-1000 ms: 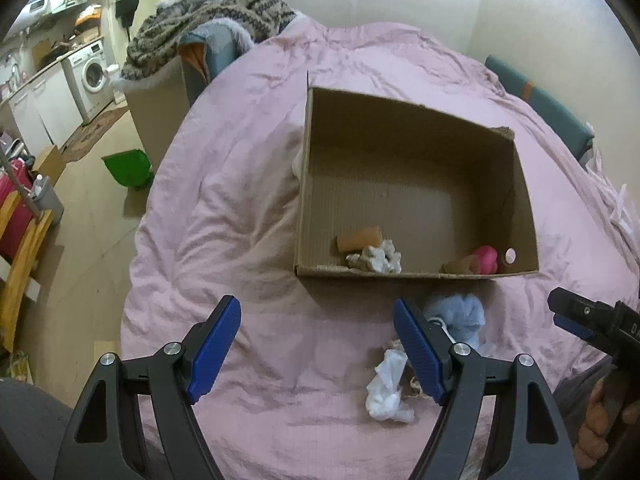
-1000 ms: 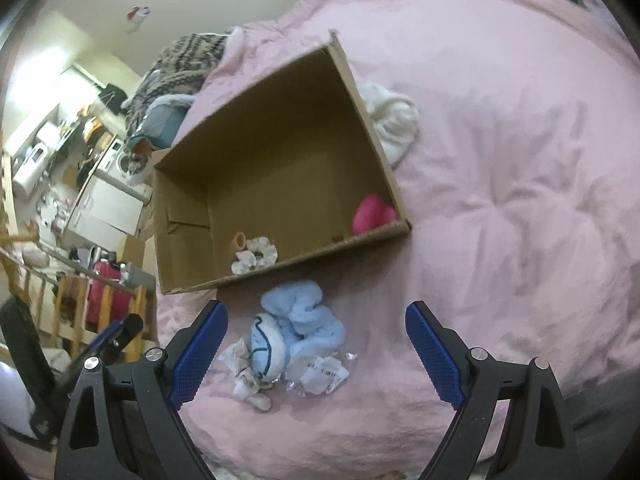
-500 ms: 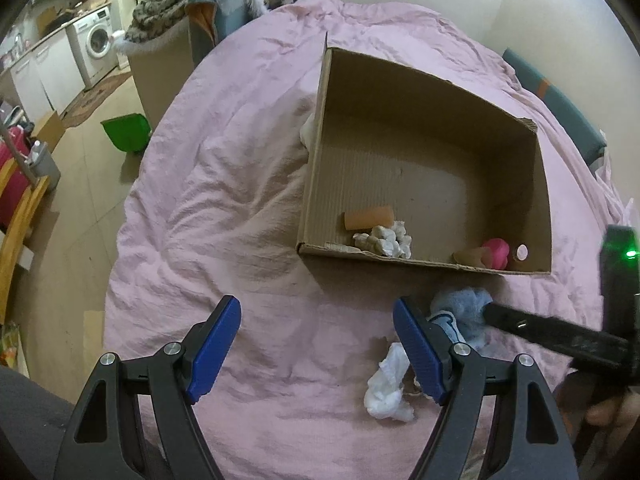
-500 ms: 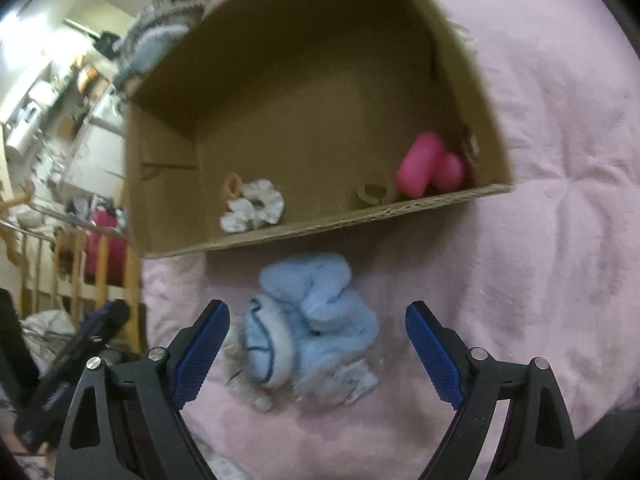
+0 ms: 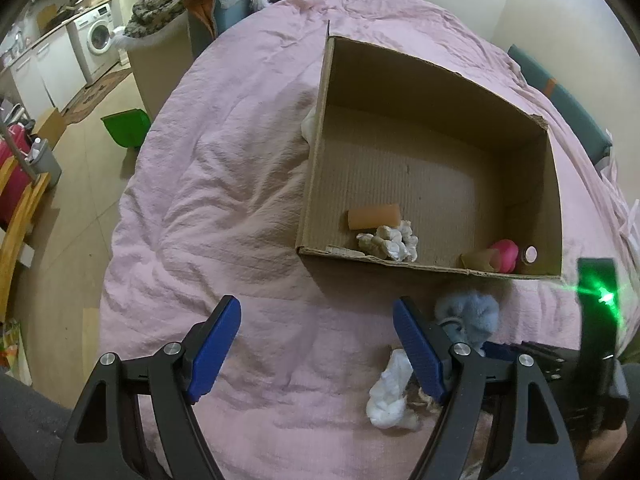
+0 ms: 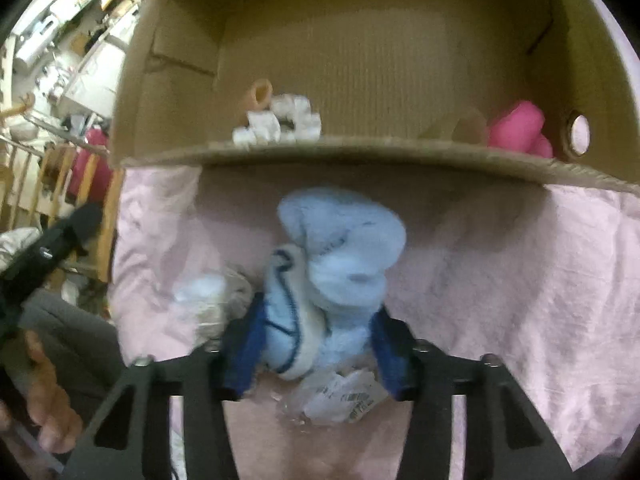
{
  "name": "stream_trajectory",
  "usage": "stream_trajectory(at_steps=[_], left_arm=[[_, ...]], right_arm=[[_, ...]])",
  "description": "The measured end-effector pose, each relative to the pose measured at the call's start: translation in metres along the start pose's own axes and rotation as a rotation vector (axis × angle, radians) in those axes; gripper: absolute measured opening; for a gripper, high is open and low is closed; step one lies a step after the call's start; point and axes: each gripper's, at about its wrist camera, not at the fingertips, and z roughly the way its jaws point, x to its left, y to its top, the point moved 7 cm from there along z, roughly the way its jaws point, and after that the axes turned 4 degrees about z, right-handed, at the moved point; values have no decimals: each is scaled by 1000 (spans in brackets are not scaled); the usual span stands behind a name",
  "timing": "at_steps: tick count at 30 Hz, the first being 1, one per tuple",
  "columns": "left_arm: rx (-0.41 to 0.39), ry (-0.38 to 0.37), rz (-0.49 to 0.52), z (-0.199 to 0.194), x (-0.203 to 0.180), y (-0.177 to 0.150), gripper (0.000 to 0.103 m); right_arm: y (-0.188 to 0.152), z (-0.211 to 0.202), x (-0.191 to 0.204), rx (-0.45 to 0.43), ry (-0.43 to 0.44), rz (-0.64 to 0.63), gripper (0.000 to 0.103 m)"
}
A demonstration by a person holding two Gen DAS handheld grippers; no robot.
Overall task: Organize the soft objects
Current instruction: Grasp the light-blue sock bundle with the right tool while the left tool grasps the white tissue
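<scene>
My right gripper point(image 6: 316, 356) is closing its blue pads on the fluffy light-blue sock bundle point(image 6: 340, 256), which sits between them on the pink quilted bedspread point(image 6: 520, 280); just beyond it lies the open brown cardboard box point(image 6: 360, 154); my left gripper point(image 5: 320, 348) hangs spread wide over the bedspread, holding nothing.
</scene>
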Motion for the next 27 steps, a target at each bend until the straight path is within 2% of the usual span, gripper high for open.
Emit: stream_trajectory(at_steps=[2,8,12,14,16,20,25,27], left_arm=[[-4,8,7,-1,0,-1,76],[19,-18,-20,-3,2,-6,76],[54,-35,-16,-1,-1,-13,76],[74,-44,-2,2,-5,-17,76],[96,-55,6,6,-9,-21,76],[149,-88,27,15,-20,-30,75],[230,-126,94,30,-42,-48,73],[254,-118,129,36,-50,-56,70]], right_arm=[[1,-9,1,-30,19,6,38],[-1,-44,-12,-105,45,70,36],[-7,-69,-24,-154,-7,84,36],[-9,-84,-29,-188,27,103,36],[-7,-103,-28,-254,108,118,36],[-9,-117,-24,-318,163,132,36],[-7,-99,-31,-268,130,167,36],[-9,-95,-32,-250,116,158,36]])
